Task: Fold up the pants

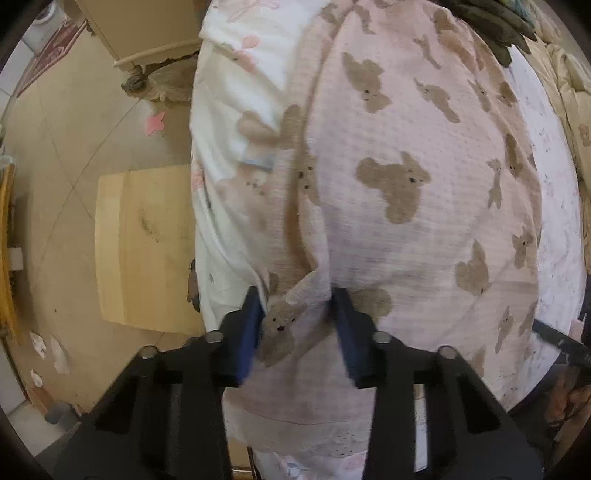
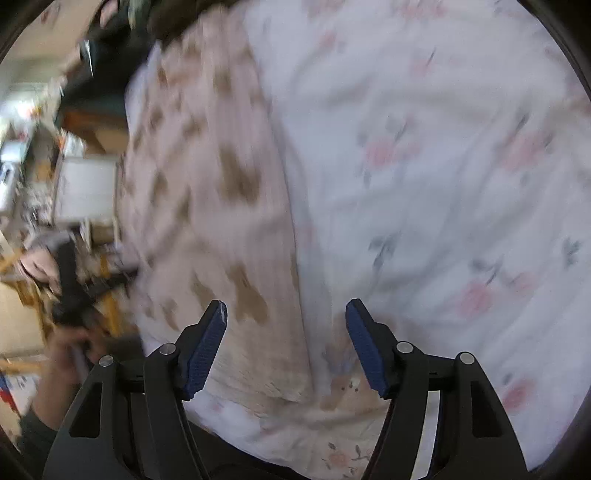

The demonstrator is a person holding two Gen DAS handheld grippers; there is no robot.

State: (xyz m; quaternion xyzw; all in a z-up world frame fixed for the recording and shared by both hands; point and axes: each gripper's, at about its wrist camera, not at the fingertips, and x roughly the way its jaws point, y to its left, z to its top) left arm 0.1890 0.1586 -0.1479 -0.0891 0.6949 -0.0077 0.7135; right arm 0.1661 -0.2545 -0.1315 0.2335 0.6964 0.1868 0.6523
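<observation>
Pinching a bunched edge of the pants [image 1: 388,177], the left gripper [image 1: 299,321] can lift it for folding; the right gripper [image 2: 286,343] hangs wide open, empty, above the bedsheet [image 2: 443,147].

A white bed sheet printed with pink flowers [image 2: 443,155] covers the bed. Beside the bed, on the beige tiled floor [image 1: 74,147], lies a pale wooden board [image 1: 144,243], with a pink butterfly-shaped sticker [image 1: 155,123] farther off. A cream carved cabinet with a curled foot [image 1: 144,33] stands near a red patterned rug [image 1: 51,51].
</observation>
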